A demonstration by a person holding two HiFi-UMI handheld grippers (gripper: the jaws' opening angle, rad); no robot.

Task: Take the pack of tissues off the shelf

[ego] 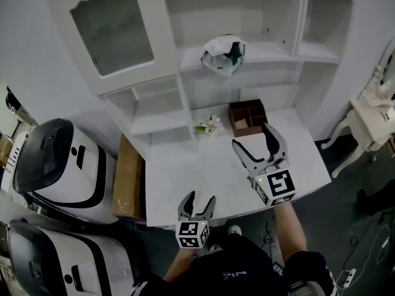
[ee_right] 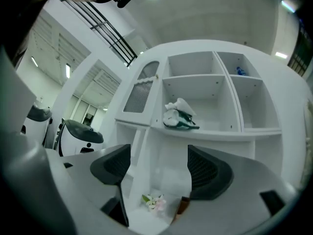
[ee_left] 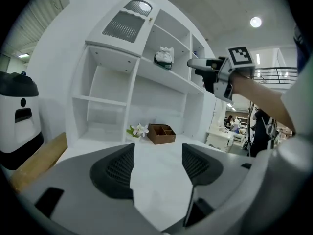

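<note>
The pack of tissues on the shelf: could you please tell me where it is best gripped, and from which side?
Probably across the lower body of the pack of tissues, from the open front of the shelf. It lies near the front edge, a loose tissue sticks up, and a wall stands behind. The open right hand-held gripper faces it.

Above the gap between the right gripper (ego: 251,135) jaws, the pack of tissues (ee_right: 178,116) is white with dark green, on a white shelf (ee_right: 230,133). Low between those jaws the flower (ee_right: 152,201) is white-pink with green leaves, beside a brown box (ego: 248,117). The left gripper (ego: 201,196) and the right gripper both have black-and-white square markers.
</note>
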